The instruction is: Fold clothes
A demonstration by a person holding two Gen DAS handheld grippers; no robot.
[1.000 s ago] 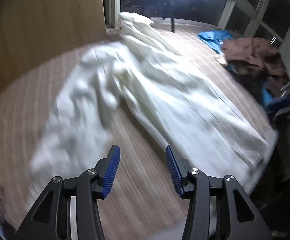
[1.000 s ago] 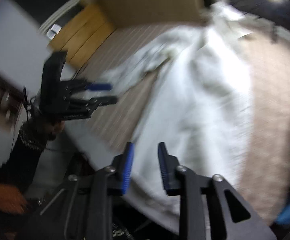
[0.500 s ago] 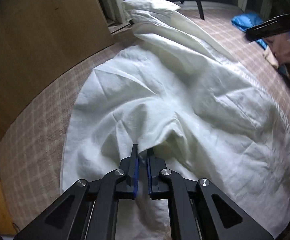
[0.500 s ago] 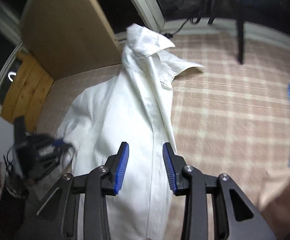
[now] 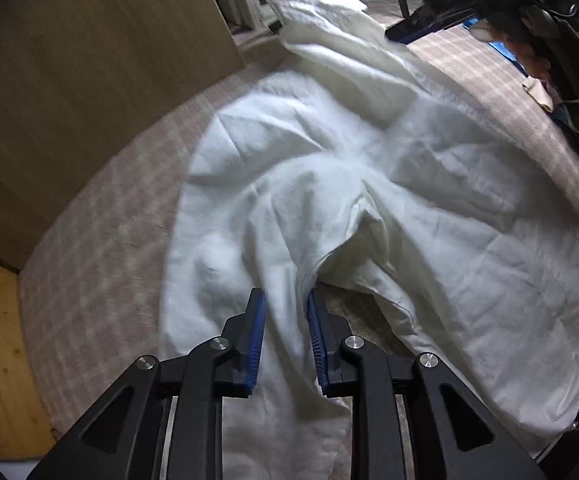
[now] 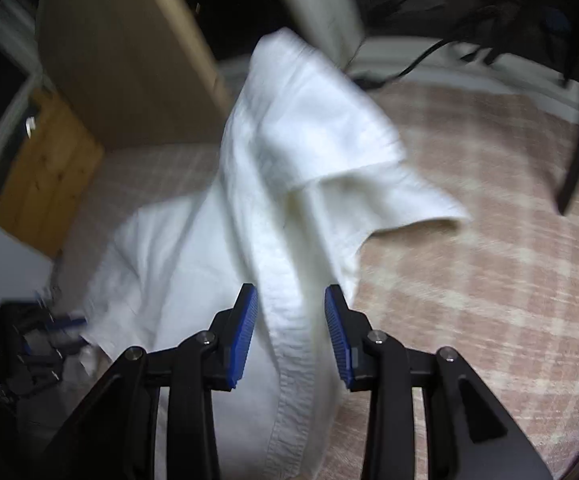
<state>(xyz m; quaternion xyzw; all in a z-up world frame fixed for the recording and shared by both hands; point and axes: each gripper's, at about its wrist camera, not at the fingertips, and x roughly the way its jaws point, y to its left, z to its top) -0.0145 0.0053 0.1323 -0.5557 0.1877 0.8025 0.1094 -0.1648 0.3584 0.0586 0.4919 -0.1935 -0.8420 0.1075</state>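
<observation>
Checked pinkish-beige cloth covers the table [image 5: 101, 216], backed by a tan board [image 5: 89, 60] and a yellow pine panel [image 6: 45, 168], with dark window glass beyond; on that cloth lies the one crumpled white cotton shirt [image 5: 369, 184], its collar end raised toward the window and its body spread wide toward the near edge.

Half a second ago the left gripper [image 5: 285, 338] was pinched tight on a fold near the hem; now its jaws are opening, with a ridge of white fabric running between the blue pads and no firm clamp visible; meanwhile the right gripper [image 6: 291, 334] has travelled in from the shirt's middle toward the collar, and its jaws stand apart with the buttoned front placket passing between them, not pressed.

My reading is that one tug to spread the hem is over and the right side is lining up a grasp near the collar; the shirt is not yet flat, so folding proper has hardly begun.

Counted: one white shirt; two grippers; one tan board; one pine panel; at the far right a heap of other clothes [image 5: 529, 52], number unclear, with a strip of blue among them.
</observation>
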